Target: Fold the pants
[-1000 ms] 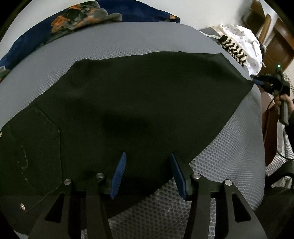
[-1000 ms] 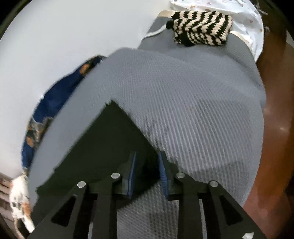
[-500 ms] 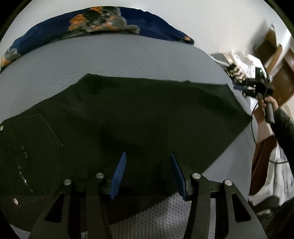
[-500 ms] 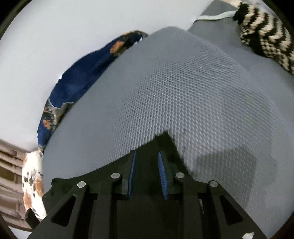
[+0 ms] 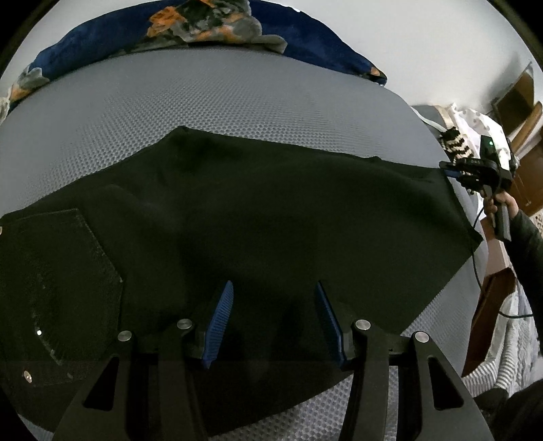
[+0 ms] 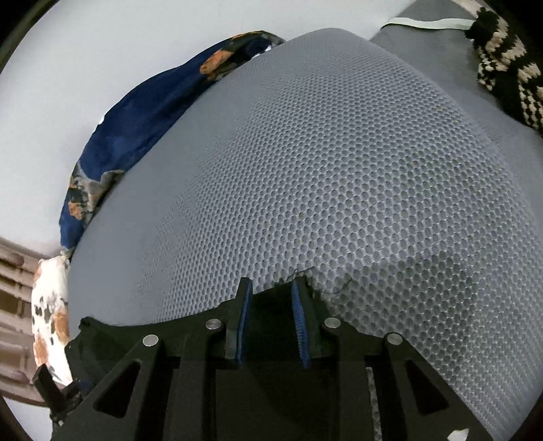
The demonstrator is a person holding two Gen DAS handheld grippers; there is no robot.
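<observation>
On grey mesh, black pants (image 5: 258, 217) lie spread under both grippers.

Below the left gripper (image 5: 274, 320), dark cloth fills the gap between its blue ribbed pads, which stand apart; whether they pinch a fold I cannot tell. A stitched back pocket (image 5: 57, 285) with rivets lies to its left. Out at the far right hem, the right gripper (image 6: 271, 322) points steeply down with the pants' corner between its narrow-set pads, clamped on the cloth; a hand (image 5: 499, 207) in a dark sleeve grips its handle. The honeycomb-textured mattress (image 6: 339, 169) runs beyond, with a blue floral blanket (image 5: 203, 27) along the wall and a black-and-cream knit (image 6: 502, 68) further right.
</observation>
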